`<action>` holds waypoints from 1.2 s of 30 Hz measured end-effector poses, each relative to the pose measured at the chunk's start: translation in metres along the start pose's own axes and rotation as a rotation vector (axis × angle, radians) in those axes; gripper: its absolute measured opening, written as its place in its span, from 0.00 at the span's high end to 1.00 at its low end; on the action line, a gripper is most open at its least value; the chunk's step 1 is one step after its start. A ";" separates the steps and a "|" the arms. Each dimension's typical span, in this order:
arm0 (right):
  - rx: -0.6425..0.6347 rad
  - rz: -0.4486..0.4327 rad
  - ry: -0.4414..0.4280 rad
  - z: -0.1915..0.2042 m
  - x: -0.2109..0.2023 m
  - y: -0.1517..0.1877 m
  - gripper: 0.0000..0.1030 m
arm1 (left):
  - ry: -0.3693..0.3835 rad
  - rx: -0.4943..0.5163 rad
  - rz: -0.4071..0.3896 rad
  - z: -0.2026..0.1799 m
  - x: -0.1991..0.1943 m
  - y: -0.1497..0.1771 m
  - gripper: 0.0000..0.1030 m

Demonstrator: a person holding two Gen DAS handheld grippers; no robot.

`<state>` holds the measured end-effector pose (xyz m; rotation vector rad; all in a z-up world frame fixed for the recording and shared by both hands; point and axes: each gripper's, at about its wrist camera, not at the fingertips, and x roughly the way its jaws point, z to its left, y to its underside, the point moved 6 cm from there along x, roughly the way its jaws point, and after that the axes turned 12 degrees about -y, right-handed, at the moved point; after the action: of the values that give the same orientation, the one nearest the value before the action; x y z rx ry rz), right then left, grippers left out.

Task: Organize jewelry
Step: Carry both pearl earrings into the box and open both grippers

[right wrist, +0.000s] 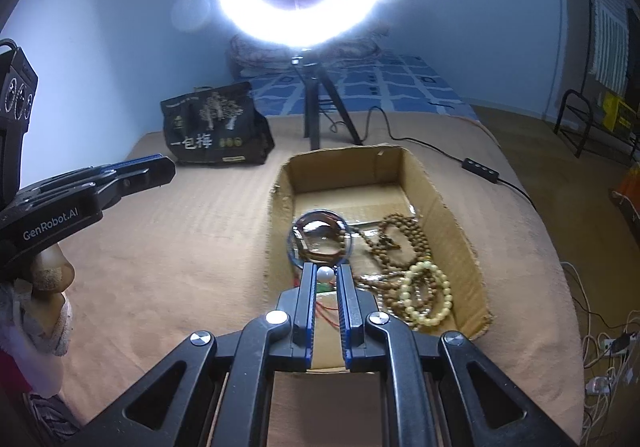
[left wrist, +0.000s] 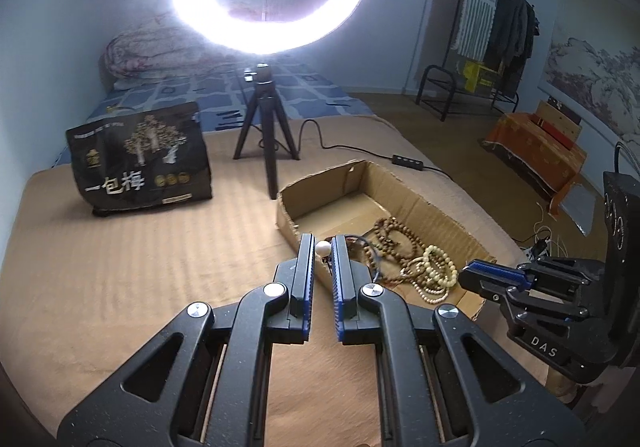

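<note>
An open cardboard box point(left wrist: 436, 213) point(right wrist: 452, 215) lies on the tan bedspread. It holds brown wooden bead strands point(left wrist: 394, 237) point(right wrist: 404, 235), pale cream bead bracelets point(left wrist: 438, 273) point(right wrist: 428, 295) and a clear bangle point(right wrist: 320, 237). In the left wrist view a white pearl bead point(left wrist: 323, 248) sits between the nearly closed fingertips of my left gripper point(left wrist: 322, 247) at the box's near corner. In the right wrist view a white bead point(right wrist: 326, 274) sits between the tips of my right gripper point(right wrist: 325, 273) over the box, with red cord below. The same gripper shows from the side in the left view point(left wrist: 480, 273).
A black snack bag point(left wrist: 140, 159) point(right wrist: 218, 127) stands at the back left. A ring light on a small tripod point(left wrist: 266, 135) point(right wrist: 320, 111) stands behind the box, its cable and switch point(left wrist: 408, 161) point(right wrist: 480, 167) trailing right. The bed edge runs along the right.
</note>
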<state>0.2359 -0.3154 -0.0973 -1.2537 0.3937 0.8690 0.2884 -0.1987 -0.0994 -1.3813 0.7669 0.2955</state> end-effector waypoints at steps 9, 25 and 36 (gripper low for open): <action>0.034 0.021 0.013 -0.025 0.006 0.002 0.92 | 0.022 0.011 0.017 -0.024 0.023 -0.010 0.94; 0.061 0.058 0.023 -0.047 0.019 0.007 0.92 | 0.027 0.036 0.040 -0.052 0.058 -0.015 0.94; 0.052 0.067 0.018 -0.049 0.025 0.008 0.74 | 0.018 0.045 0.039 -0.058 0.066 -0.017 0.81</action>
<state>0.2549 -0.3519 -0.1345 -1.2062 0.4720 0.8995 0.3285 -0.2734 -0.1287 -1.3295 0.8115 0.2951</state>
